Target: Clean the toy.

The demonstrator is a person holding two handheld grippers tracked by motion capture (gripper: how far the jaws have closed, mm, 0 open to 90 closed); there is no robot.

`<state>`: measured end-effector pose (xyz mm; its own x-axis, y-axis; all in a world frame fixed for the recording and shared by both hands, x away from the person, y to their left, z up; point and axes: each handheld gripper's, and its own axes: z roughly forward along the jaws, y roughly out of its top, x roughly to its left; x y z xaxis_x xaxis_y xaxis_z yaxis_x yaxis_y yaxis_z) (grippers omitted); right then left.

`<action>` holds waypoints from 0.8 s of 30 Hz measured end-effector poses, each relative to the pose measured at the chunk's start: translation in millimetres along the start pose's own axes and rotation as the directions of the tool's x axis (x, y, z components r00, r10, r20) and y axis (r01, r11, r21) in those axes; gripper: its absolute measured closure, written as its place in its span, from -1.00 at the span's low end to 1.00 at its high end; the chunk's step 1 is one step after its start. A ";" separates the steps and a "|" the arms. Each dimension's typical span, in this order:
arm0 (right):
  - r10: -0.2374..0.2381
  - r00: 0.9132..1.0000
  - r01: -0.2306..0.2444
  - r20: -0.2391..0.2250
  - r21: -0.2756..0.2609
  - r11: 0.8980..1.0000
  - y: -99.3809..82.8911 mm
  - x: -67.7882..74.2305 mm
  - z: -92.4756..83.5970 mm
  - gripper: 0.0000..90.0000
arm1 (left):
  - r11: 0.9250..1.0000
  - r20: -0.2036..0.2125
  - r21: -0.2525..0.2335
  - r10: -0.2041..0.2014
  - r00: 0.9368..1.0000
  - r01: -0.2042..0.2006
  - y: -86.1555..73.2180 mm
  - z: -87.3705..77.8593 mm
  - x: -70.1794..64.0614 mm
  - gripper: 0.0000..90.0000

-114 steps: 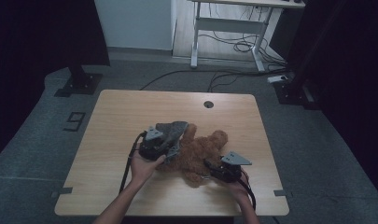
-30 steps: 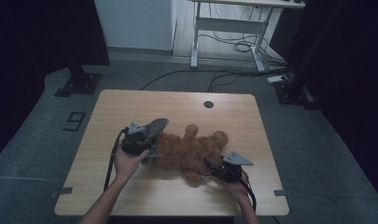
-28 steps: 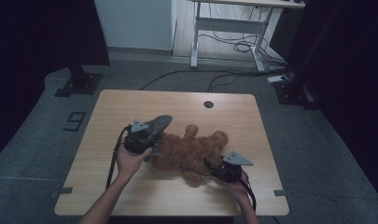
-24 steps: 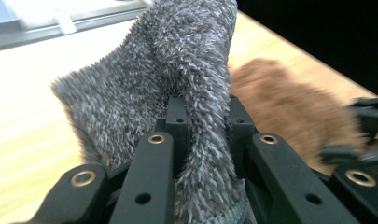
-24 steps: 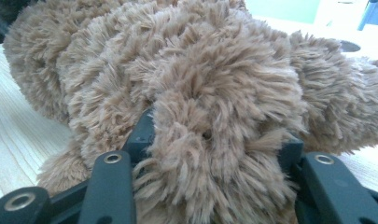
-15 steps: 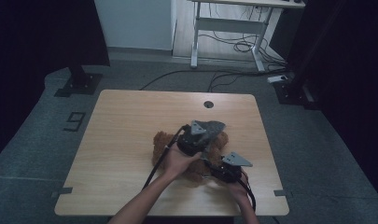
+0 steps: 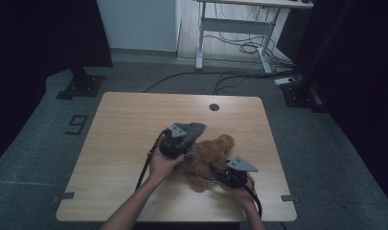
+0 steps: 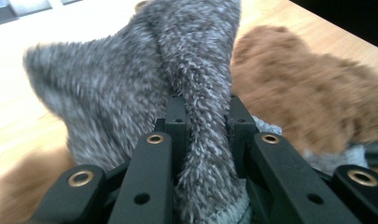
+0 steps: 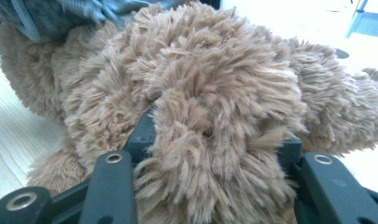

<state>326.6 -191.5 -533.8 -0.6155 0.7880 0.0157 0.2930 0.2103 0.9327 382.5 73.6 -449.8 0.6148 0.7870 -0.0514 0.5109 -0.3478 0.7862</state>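
Note:
A brown plush teddy bear (image 7: 207, 160) lies on the wooden table (image 7: 119, 129), right of centre. My left gripper (image 7: 186, 140) hovers at the bear's left side, shut on a fuzzy grey piece of cloth (image 7: 190, 128) that sticks up past its jaws. In the left gripper view the grey cloth (image 8: 196, 88) is pinched by the left gripper (image 8: 204, 114), with the bear (image 8: 312, 102) behind it. My right gripper (image 7: 215, 173) is at the bear's near side, shut on a furry limb. In the right gripper view, the right gripper (image 9: 214, 140) clamps the bear (image 9: 214, 84); grey cloth (image 9: 46, 14) shows top left.
A round cable hole (image 7: 213, 107) sits near the table's far edge. Beyond the table stand a white desk frame (image 7: 230, 28), floor cables (image 7: 239, 48) and dark stand bases (image 7: 81, 86). Bare wood stretches across the table's left half.
My left gripper, with the grey cloth, swung from the bear's left to over its right side, then came partly back left. The right gripper and the bear's near limb stayed put.

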 end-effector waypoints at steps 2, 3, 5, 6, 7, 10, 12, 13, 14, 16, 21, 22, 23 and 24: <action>-0.001 1.000 0.001 0.001 0.000 1.000 -0.1 0.3 -0.2 0.11 | 1.000 -0.009 -0.010 -0.026 1.000 0.026 -4.4 -7.7 11.3 0.68; 0.000 1.000 0.000 0.001 0.000 1.000 -0.2 0.2 -0.2 0.11 | 0.999 -0.021 -0.016 -0.036 0.999 0.036 -6.7 -12.5 18.2 0.68; 0.005 1.000 -0.005 0.000 0.000 1.000 -0.2 0.1 -0.2 0.11 | 0.999 -0.045 -0.015 -0.051 0.998 0.050 -10.2 -18.2 28.2 0.68; 0.004 1.000 -0.004 0.001 0.000 1.000 -0.3 0.1 -0.2 0.11 | 0.998 -0.047 -0.010 -0.059 0.997 0.059 -12.1 -20.0 32.9 0.68; 0.006 1.000 -0.006 0.001 -0.002 1.000 -0.4 0.2 0.0 0.11 | 0.998 -0.044 -0.008 -0.069 0.997 0.068 -13.5 -20.8 35.6 0.68; 0.006 1.000 -0.006 0.001 -0.002 1.000 -0.3 0.3 0.2 0.11 | 0.997 -0.045 -0.004 -0.074 0.996 0.073 -17.8 -23.0 40.2 0.68; 0.005 1.000 -0.005 0.002 -0.002 1.000 -0.3 0.4 0.1 0.11 | 0.997 -0.046 -0.007 -0.072 0.996 0.072 -19.6 -23.1 39.0 0.68; 0.003 1.000 -0.003 0.002 -0.001 1.000 -0.3 0.5 -0.1 0.11 | 0.998 -0.047 -0.005 -0.066 0.997 0.065 -20.6 -23.1 37.8 0.68; 0.003 1.000 -0.003 0.002 -0.001 1.000 -0.4 0.5 -0.2 0.11 | 0.998 -0.048 -0.006 -0.063 0.997 0.063 -21.3 -23.0 37.3 0.68; 0.003 1.000 -0.003 0.000 -0.003 1.000 -0.7 0.5 -0.3 0.11 | 0.998 -0.046 -0.010 -0.064 0.997 0.064 -23.7 -23.7 36.8 0.68; 0.008 1.000 -0.008 -0.011 -0.006 1.000 -2.6 0.6 -2.7 0.11 | 1.000 -0.099 0.024 -0.013 0.995 0.016 -33.1 -32.7 43.2 0.68; 0.007 1.000 -0.007 -0.011 -0.006 1.000 -3.0 0.5 -3.2 0.11 | 0.999 -0.119 0.049 -0.015 0.993 0.021 -38.5 -34.0 48.8 0.68; 0.008 1.000 -0.008 -0.014 -0.006 1.000 -3.3 0.5 -3.7 0.11 | 0.997 -0.125 0.069 -0.028 0.992 0.036 -44.2 -34.1 54.8 0.68; 0.007 1.000 -0.008 -0.015 -0.008 1.000 -3.6 0.3 -4.0 0.11 | 0.995 -0.122 0.083 -0.050 0.991 0.060 -50.4 -33.8 61.1 0.68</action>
<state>322.5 -194.3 -535.7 -0.6245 0.7805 0.0283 0.2920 0.1998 0.9353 374.0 156.5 -471.8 0.5108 0.8596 -0.0152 0.5949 -0.3406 0.7281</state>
